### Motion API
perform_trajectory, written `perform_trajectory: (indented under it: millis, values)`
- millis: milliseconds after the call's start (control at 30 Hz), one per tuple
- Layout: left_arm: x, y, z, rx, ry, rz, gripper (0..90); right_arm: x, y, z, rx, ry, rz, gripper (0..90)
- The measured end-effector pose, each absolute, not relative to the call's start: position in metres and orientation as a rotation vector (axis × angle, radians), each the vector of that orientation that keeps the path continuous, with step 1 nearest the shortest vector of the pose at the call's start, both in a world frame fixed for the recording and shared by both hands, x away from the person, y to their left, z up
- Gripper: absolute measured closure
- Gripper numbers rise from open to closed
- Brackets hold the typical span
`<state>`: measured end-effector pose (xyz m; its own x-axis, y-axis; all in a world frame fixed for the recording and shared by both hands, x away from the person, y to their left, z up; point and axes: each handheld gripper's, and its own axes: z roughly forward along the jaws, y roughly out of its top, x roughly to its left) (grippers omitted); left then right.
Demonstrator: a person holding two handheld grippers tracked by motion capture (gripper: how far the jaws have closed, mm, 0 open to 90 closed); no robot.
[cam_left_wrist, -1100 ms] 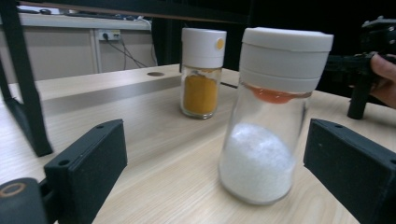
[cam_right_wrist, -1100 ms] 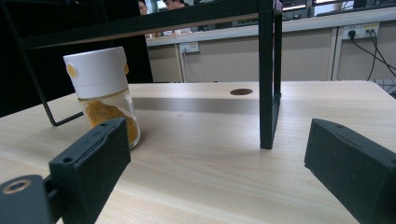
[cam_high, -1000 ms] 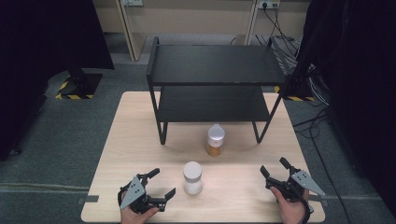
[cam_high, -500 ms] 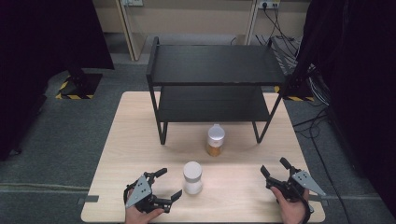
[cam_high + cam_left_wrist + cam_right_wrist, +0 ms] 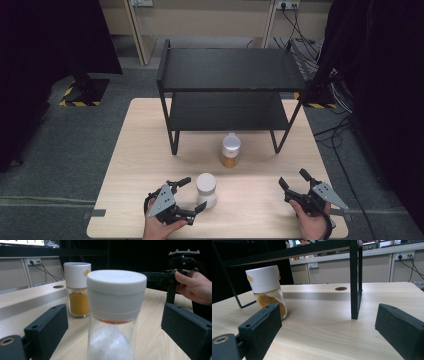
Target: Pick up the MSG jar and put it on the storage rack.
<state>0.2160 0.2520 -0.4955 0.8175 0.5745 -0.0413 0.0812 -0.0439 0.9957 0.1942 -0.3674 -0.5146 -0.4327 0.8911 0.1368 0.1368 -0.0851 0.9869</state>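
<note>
Front and centre, the white-lidded jar [image 5: 206, 189] stands upright on the pale wooden worktop [image 5: 125, 165], near its front edge. In the left gripper view it looms large, clear glass with a white powdery fill under a broad white cap [image 5: 116, 290], sitting right between the two black jaws. The left tool [image 5: 192, 195] is spread wide around it, jaws apart on either side, and whether either one touches the glass is not clear from these angles. The left hand [image 5: 159, 227] grips that tool from the bottom edge of the high view.

Just beyond, farther from the person, a second jar [image 5: 230, 150] stands upright too, white cap over a yellow-orange powder, close to the front of the black two-tier shelf rack [image 5: 227, 70]. The two jars are near each other but apart.

Over on the right, the right tool [image 5: 295, 181] sits low near the worktop's front corner, jaws splayed open and holding nothing, with the right hand [image 5: 311, 224] wrapped around its body. Its own camera looks along the bare wood toward the rack's black leg [image 5: 354, 280], with the yellow-powder jar off to the left side.

Grey carpet floor [image 5: 60, 140] surrounds the worktop.
</note>
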Motion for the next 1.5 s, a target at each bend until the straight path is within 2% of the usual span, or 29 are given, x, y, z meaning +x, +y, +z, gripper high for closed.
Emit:
perform_trajectory:
  millis: [667, 1267, 1500]
  values:
    - [0.222, 0.235, -0.493, 1.585, 0.538, 0.454, 17.2, 0.194, -0.369, -0.516, 1.137, 1.571, 1.591, 7.1]
    - [0.222, 0.231, -0.500, 1.555, 0.563, 0.446, 32.7, 0.195, -0.370, -0.516, 1.135, 1.574, 1.594, 7.1]
    - [0.221, 0.231, -0.499, 1.553, 0.570, 0.440, 33.1, 0.195, -0.370, -0.516, 1.137, 1.575, 1.597, 7.2]
